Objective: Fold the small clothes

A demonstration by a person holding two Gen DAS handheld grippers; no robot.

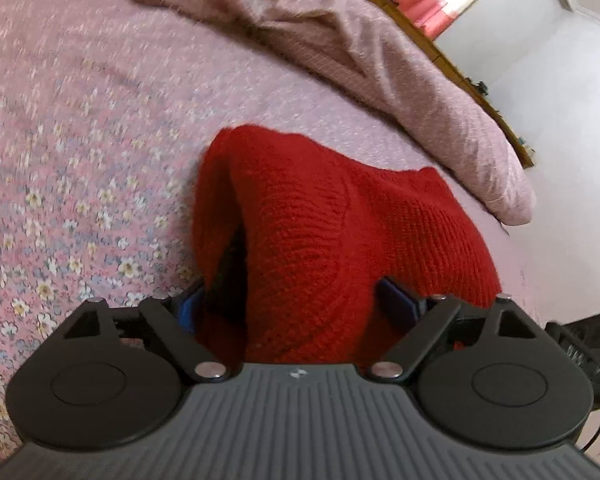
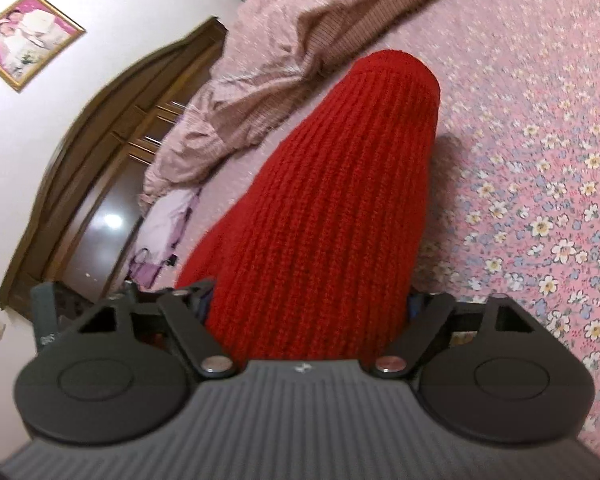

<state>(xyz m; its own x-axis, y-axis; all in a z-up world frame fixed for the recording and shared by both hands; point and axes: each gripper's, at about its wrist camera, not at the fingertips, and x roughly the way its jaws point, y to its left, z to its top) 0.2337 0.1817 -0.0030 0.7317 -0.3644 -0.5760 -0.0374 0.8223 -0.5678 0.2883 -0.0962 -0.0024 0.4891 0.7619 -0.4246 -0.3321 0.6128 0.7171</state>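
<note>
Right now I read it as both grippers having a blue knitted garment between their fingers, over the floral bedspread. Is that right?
Not quite: the knitted garment is red, not blue. Both wrist views show it between the fingers of the left gripper and the right gripper, over the floral bedspread.

In the left wrist view the red knit garment (image 1: 320, 248) covers the fingertips of the left gripper (image 1: 296, 300), so whether the pads press on it cannot be told. The floral bedspread (image 1: 72, 128) at left is smeared by motion blur. In the right wrist view the same knit hides the fingers of the right gripper (image 2: 312, 300) almost wholly. The framed picture (image 2: 30, 38) at upper left is too small to make out, and the lilac things (image 2: 168, 224) by the wooden headboard (image 2: 112, 148) cannot be identified
</note>
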